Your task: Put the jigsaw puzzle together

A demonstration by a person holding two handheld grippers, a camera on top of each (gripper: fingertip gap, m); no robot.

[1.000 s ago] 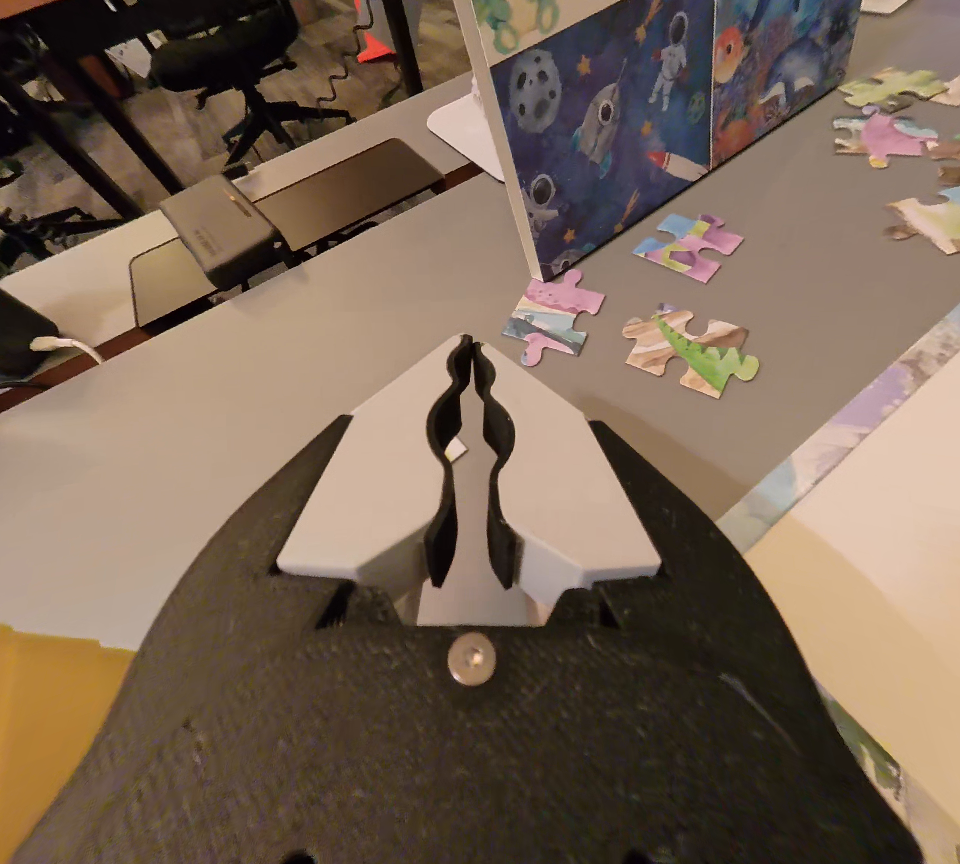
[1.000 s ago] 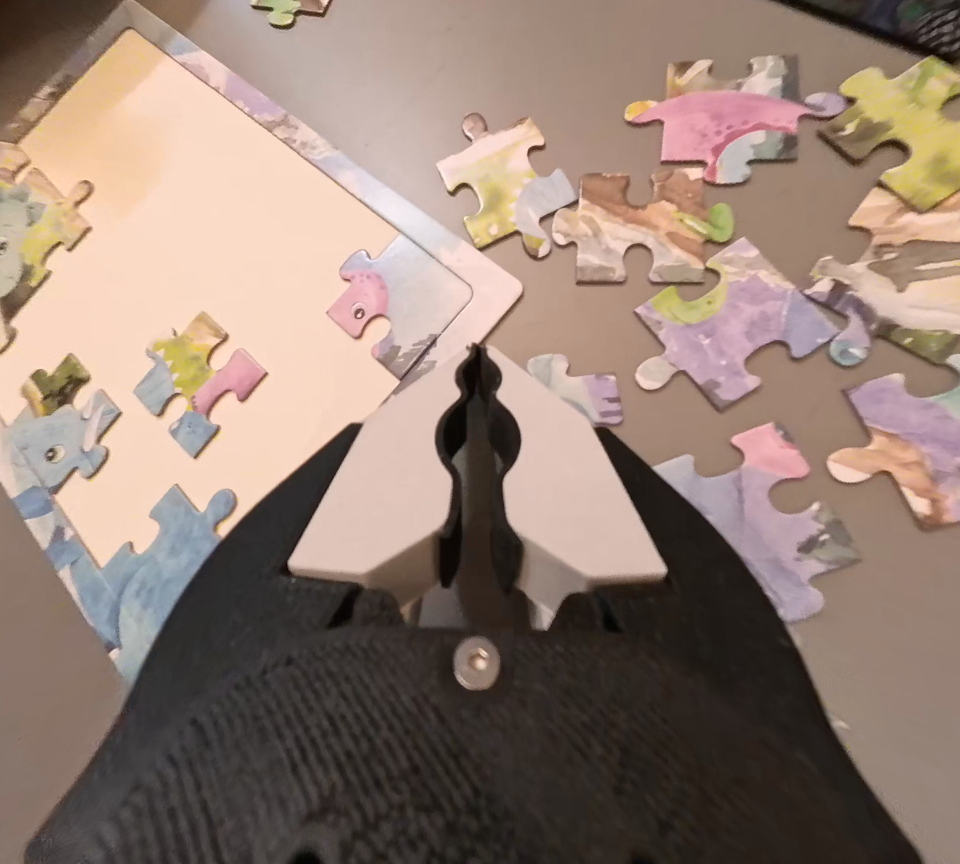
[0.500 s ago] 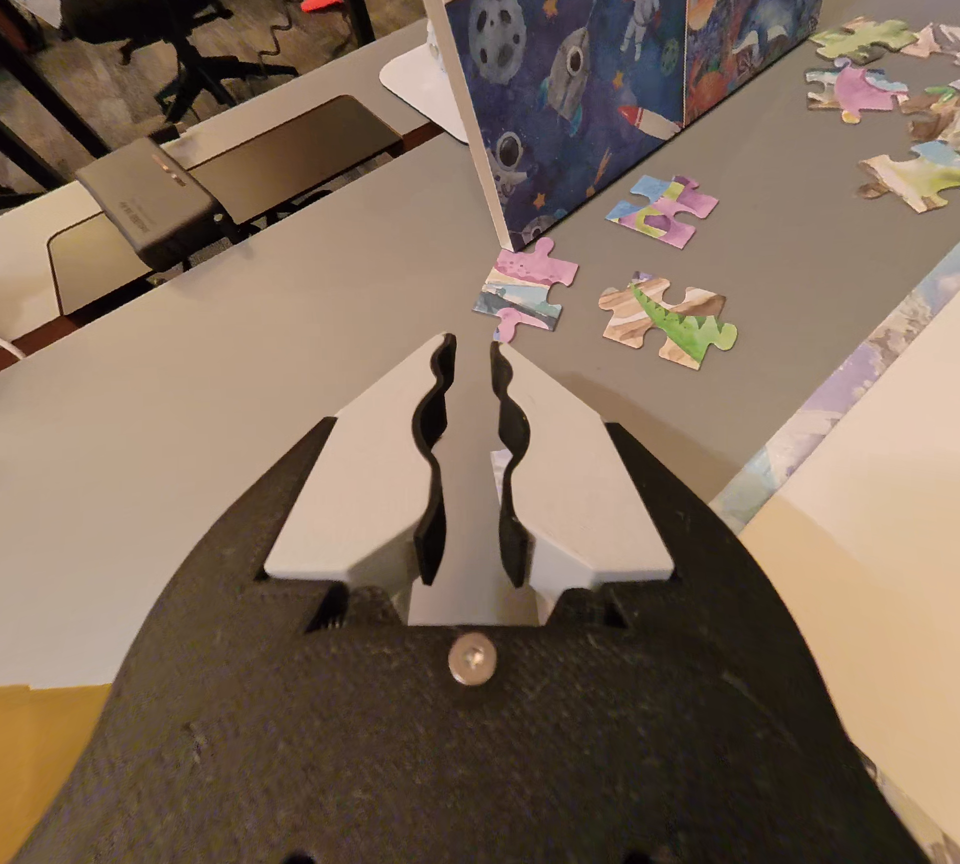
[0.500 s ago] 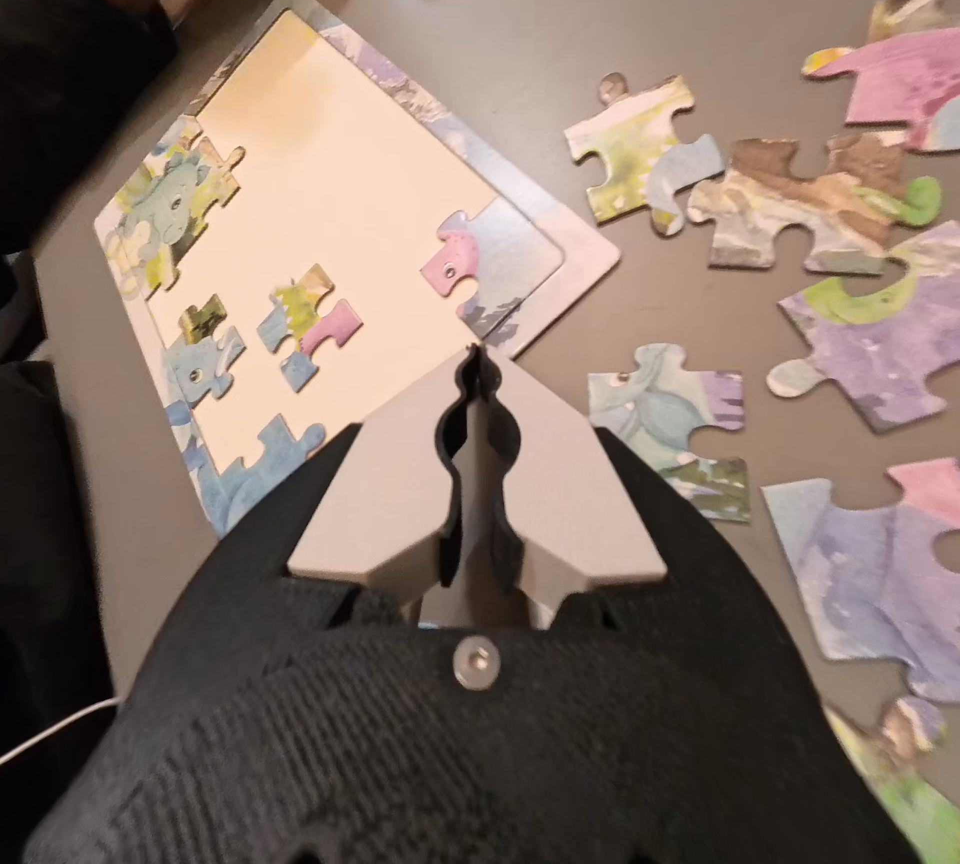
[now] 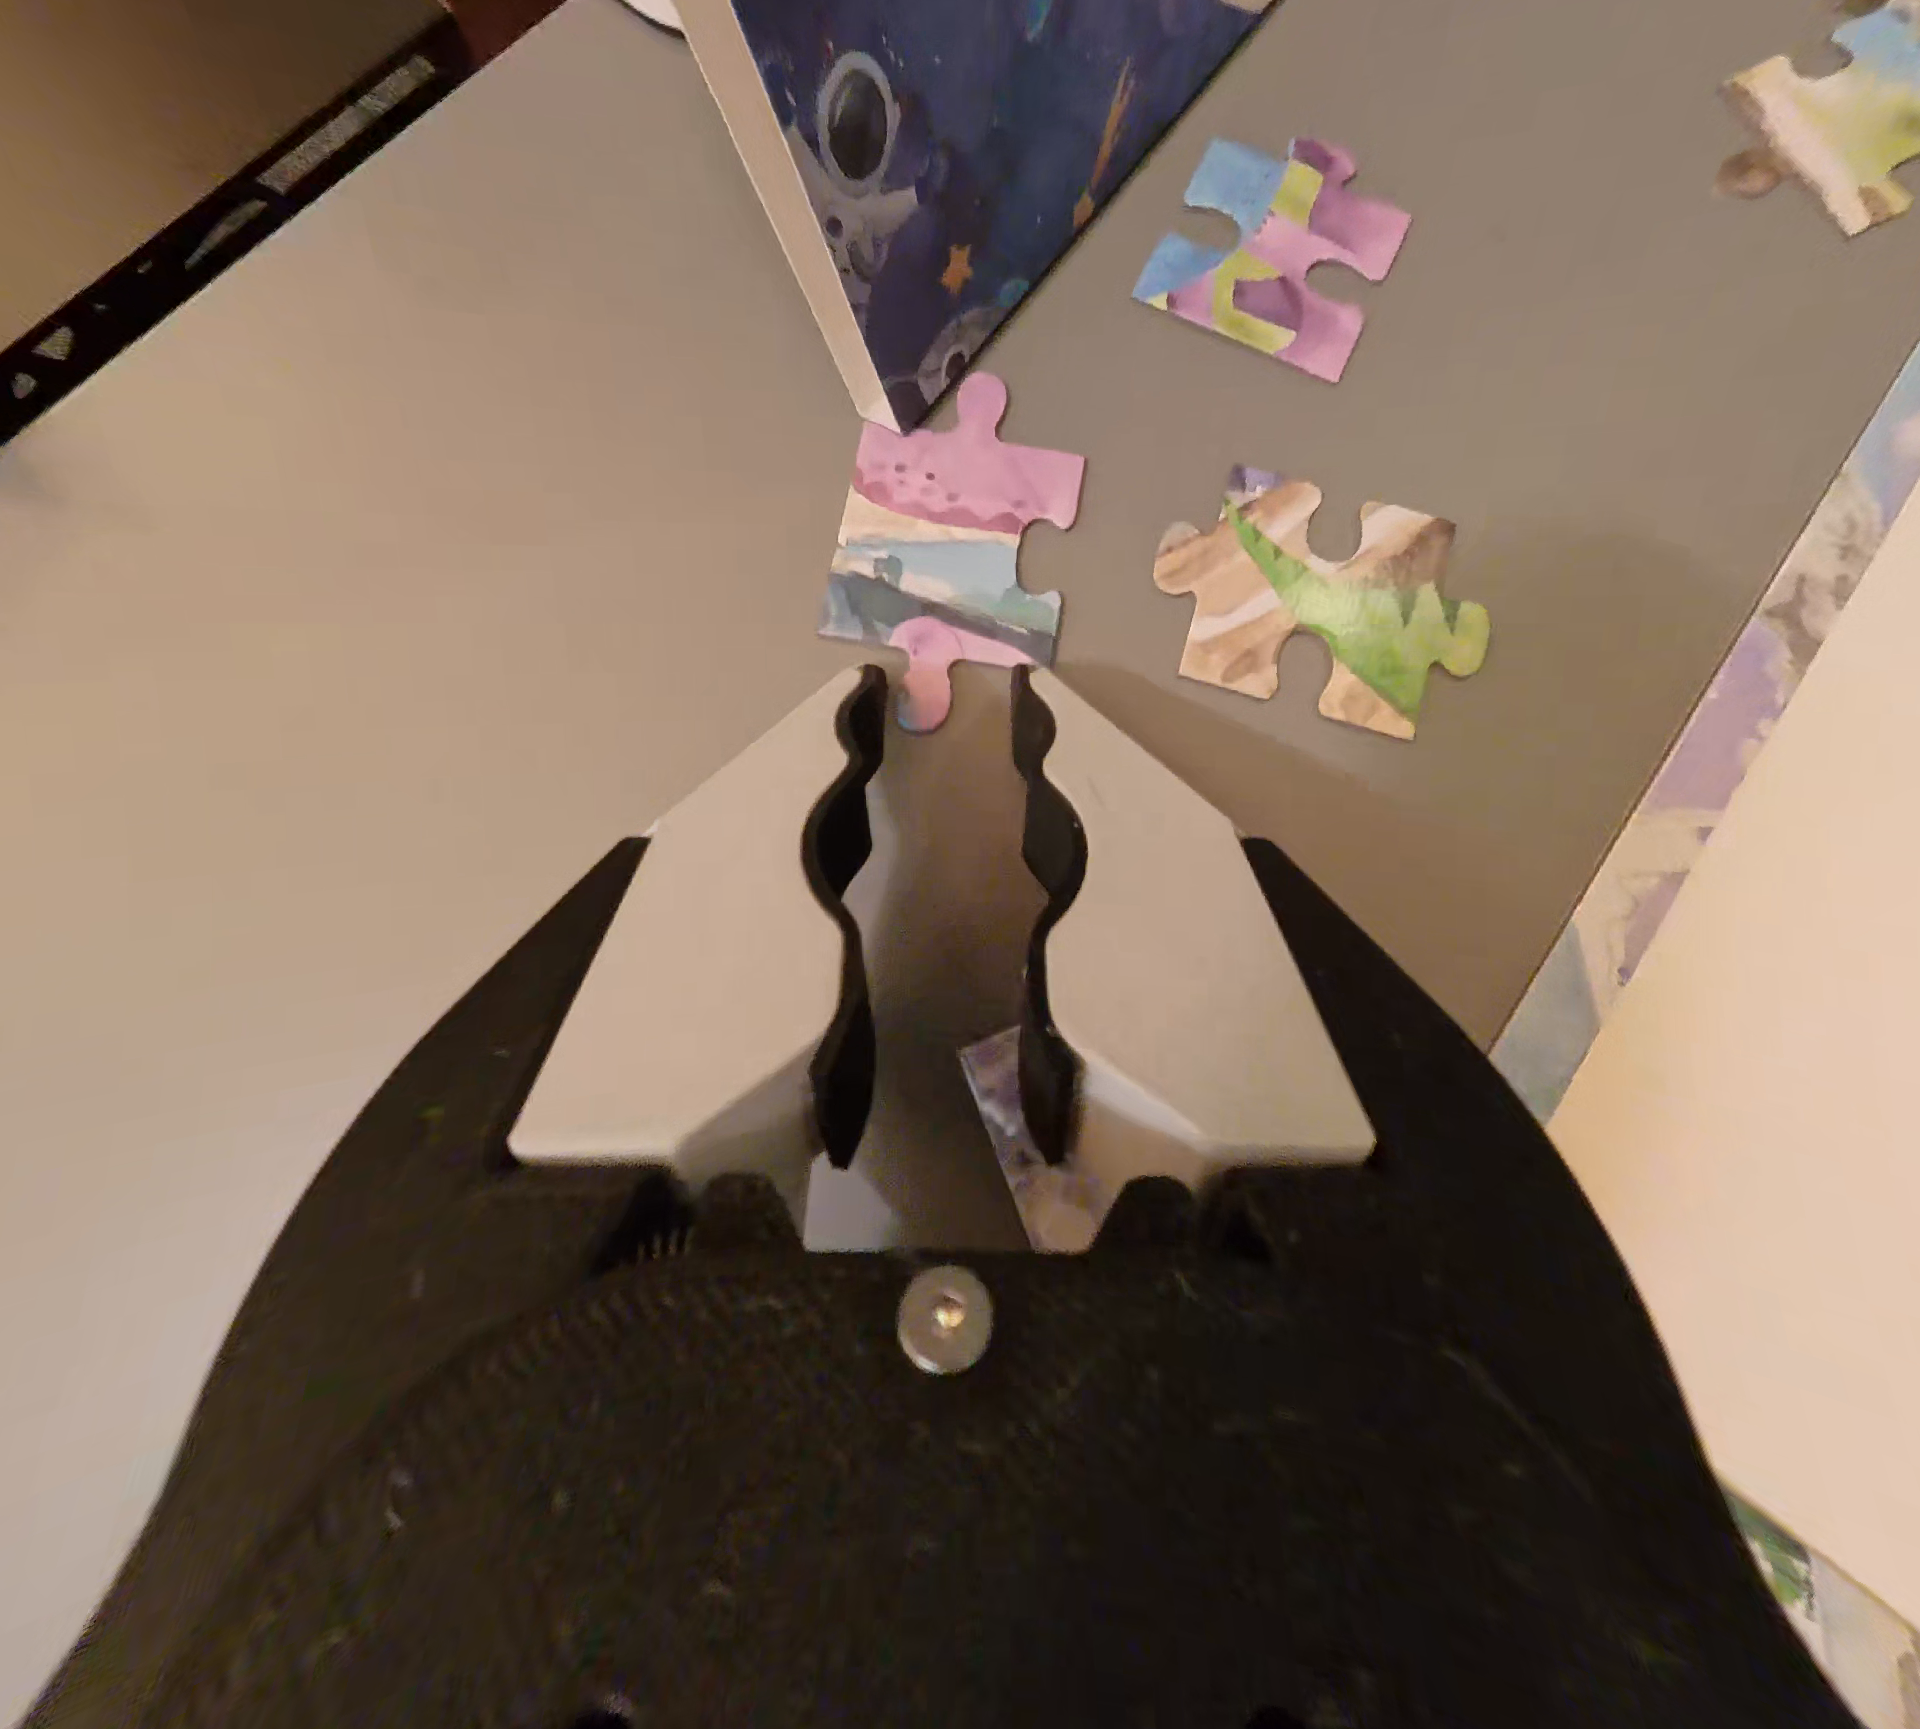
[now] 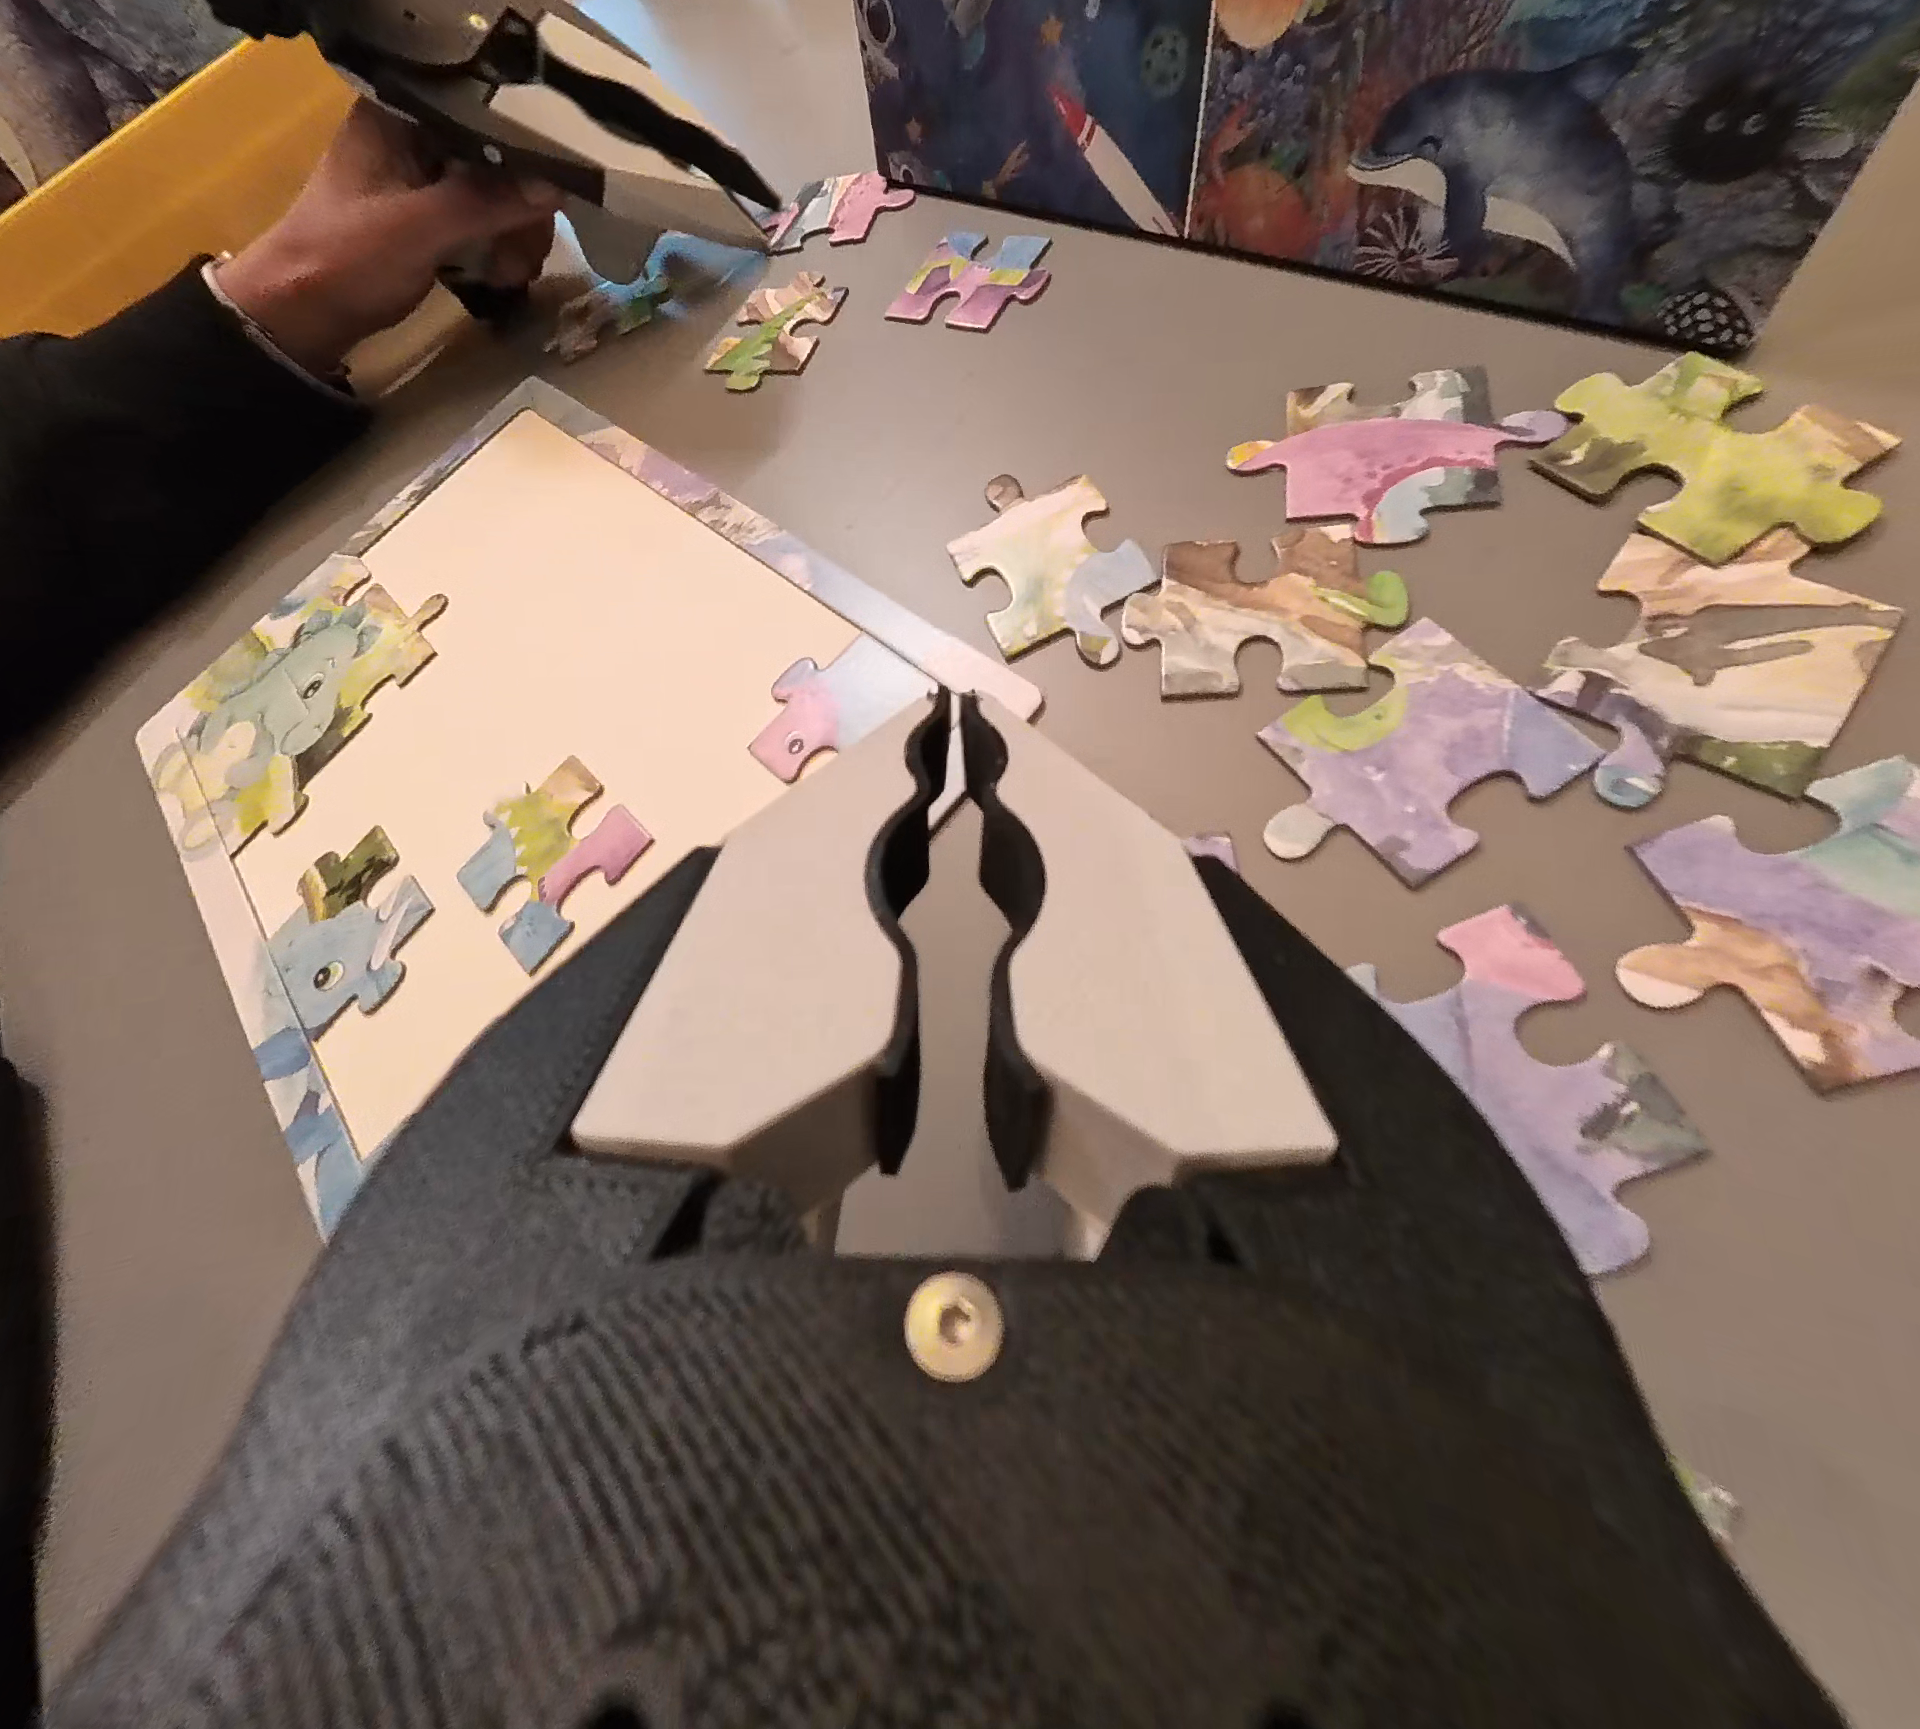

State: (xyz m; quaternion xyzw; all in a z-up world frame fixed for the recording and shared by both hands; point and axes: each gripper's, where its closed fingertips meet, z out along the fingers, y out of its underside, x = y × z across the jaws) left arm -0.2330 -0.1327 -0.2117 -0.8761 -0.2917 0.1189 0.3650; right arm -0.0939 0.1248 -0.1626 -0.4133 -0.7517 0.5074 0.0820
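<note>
My left gripper [image 5: 945,687] is open, low over the grey table. The lower tab of a pink-and-blue puzzle piece [image 5: 951,536] lies between its fingertips. The right wrist view shows the same gripper [image 6: 764,214] at that piece [image 6: 842,209]. A green-dinosaur piece [image 5: 1320,604] and a multicoloured piece [image 5: 1273,261] lie just to the right. My right gripper [image 6: 956,703] is empty and almost shut, with a thin slit between its tips. It hovers over the right corner of the puzzle tray [image 6: 727,526]. The tray holds a few placed pieces, including a pink-and-blue corner piece [image 6: 821,713].
An upright picture panel [image 6: 1351,69] stands along the back of the table, and its corner [image 5: 904,391] touches the pink-and-blue piece. Several loose pieces [image 6: 1434,744] lie right of the tray. A hand and dark sleeve [image 6: 395,225] hold the left gripper. Another piece [image 6: 665,277] lies under it. There is about 30 centimeters between the tips of the two grippers.
My left gripper has opened and moved forward and down to the pink-and-blue piece. My right gripper has pulled back and tilted up from the tray corner, and its tips have parted slightly.
</note>
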